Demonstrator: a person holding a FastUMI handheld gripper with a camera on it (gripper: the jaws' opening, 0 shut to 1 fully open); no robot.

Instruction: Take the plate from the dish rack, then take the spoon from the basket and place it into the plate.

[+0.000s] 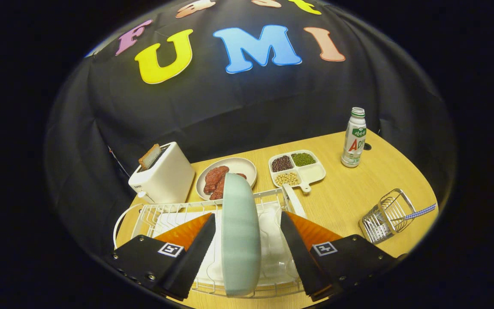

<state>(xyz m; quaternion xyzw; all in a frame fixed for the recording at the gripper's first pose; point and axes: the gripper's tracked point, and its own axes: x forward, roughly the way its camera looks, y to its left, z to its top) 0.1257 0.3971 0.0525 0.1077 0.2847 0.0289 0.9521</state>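
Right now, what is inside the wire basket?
The wire basket lies tilted on the table; a checked handle, likely the spoon's, pokes out. Its bowl end is hidden. The fingers stand open around the plate.

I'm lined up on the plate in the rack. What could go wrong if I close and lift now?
1. The plate stands on edge between the open fingers; a thin rim pinch could let it tilt or slip.
2. It sits among the dish rack wires, so an angled lift might snag and drag the rack.
3. The meat plate and toaster stand just beyond the rack; swinging forward could knock them.
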